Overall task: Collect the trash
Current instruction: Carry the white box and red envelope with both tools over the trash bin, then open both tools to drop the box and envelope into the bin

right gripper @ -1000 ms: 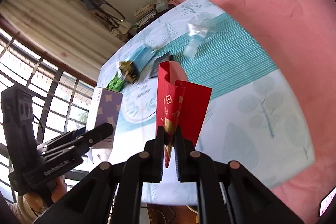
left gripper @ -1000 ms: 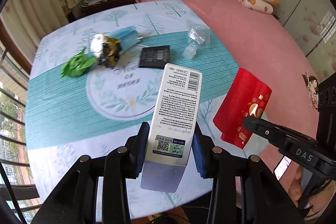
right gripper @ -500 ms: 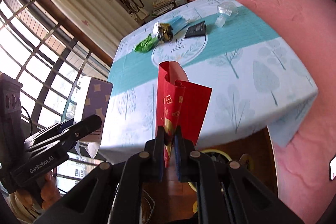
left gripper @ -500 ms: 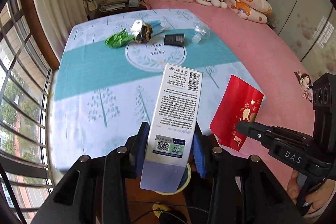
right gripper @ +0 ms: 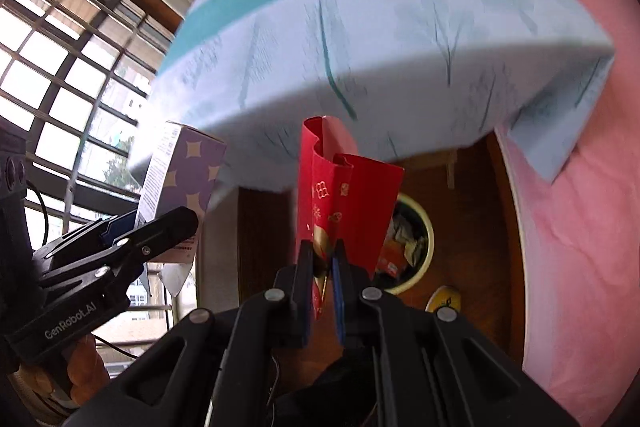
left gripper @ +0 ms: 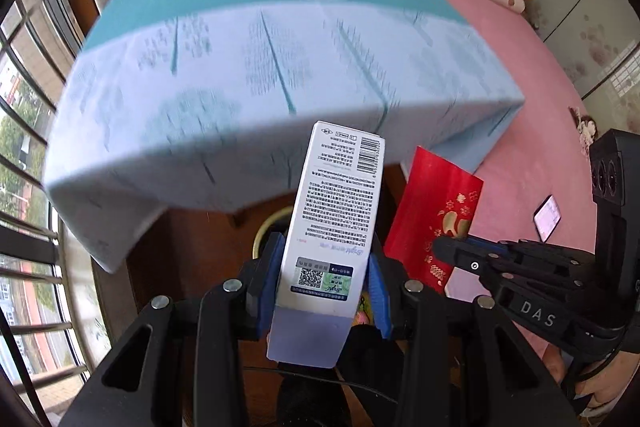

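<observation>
my left gripper clamps the white carton; my right gripper pinches the red envelope above the bin.

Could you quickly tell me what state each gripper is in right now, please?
Left gripper: shut on the white carton.
Right gripper: shut on the red envelope.

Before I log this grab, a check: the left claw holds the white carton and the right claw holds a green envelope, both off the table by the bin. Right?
Not quite. The envelope in the right claw is red, not green, as the right wrist view shows. The rest stands: the left claw holds the white carton, both off the table by the bin.
</observation>
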`<action>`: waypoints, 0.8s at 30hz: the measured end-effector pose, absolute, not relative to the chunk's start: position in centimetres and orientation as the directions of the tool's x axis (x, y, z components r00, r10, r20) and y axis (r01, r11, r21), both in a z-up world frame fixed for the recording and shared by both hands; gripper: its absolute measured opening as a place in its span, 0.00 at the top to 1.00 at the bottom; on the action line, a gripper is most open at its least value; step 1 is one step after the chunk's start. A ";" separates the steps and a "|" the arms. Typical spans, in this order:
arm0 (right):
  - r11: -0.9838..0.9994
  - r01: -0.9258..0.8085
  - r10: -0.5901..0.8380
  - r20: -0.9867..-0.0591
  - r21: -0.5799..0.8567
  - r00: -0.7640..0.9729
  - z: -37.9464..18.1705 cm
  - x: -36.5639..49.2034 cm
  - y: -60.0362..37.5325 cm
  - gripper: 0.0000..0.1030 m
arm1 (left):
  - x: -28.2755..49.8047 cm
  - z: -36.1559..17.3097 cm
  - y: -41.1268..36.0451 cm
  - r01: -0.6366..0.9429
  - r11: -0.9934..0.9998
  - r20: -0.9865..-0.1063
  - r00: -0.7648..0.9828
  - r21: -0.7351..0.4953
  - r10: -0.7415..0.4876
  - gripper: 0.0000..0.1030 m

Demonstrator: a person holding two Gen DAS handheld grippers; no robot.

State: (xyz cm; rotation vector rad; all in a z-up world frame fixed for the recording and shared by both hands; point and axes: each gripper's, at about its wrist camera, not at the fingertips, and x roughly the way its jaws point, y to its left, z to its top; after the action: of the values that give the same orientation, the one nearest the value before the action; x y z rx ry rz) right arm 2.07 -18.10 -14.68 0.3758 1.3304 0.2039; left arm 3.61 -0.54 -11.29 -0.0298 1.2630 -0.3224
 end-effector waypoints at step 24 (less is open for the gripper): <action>0.960 -0.005 0.279 -0.960 0.279 -0.016 -46.9 5.1 -17.0 0.65 | 5.9 -43.8 -2.1 0.034 0.994 -0.987 0.119 -0.102 -0.106 0.26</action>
State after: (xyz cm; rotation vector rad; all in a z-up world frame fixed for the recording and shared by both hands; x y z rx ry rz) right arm 5.14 -16.95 -46.92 0.2168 1.5749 0.2279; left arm 5.86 -2.12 -43.81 -0.0590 1.4483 -0.1023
